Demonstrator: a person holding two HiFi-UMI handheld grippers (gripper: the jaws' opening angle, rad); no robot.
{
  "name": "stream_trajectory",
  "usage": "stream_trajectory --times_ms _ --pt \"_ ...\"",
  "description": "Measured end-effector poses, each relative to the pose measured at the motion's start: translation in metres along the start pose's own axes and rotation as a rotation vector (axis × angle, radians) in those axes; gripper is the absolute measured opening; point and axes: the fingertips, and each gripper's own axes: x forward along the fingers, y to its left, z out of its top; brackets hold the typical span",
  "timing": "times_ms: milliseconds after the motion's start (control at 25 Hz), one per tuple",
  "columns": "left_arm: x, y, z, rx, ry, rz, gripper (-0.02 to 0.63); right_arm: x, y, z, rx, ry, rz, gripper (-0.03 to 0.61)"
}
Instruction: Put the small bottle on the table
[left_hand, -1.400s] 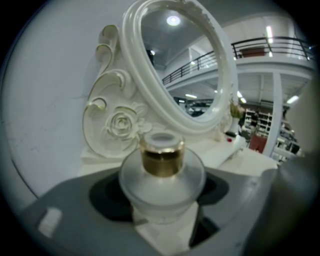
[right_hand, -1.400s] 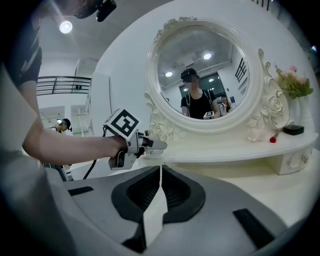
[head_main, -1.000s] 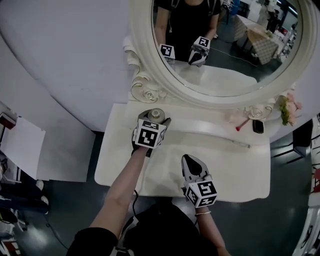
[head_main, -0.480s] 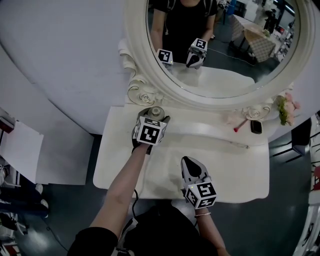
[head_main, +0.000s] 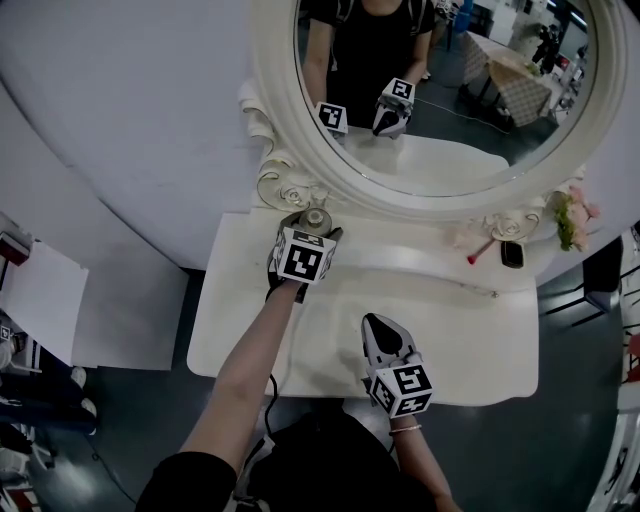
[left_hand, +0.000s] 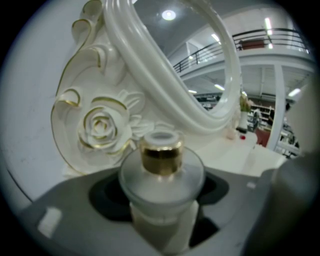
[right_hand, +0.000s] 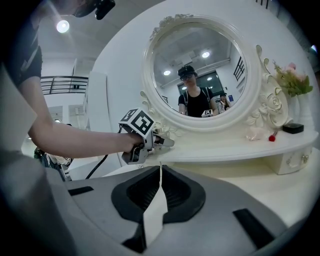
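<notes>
The small frosted bottle with a gold collar and white cap stands upright between the jaws of my left gripper, which is shut on it. In the head view the left gripper holds the bottle over the raised back shelf of the white dressing table, close to the carved rose of the mirror frame. From the right gripper view the left gripper shows at the shelf's left end. My right gripper rests shut over the table's front, nothing between its fingers.
The oval mirror rises behind the shelf. At the shelf's right end lie a red-tipped item, a dark flat object and pink flowers. A thin stick lies on the tabletop. Dark floor surrounds the table.
My left gripper has carried the bottle slightly farther back toward the mirror frame. The right gripper has stayed in place.
</notes>
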Motion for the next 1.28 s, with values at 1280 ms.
stream_trajectory --times_ms 1280 --pt "-0.129 0.002 -0.032 -0.102 -0.166 0.073 0.169 -0.024 0.043 0.0 -0.038 -0.033 0.0 0.005"
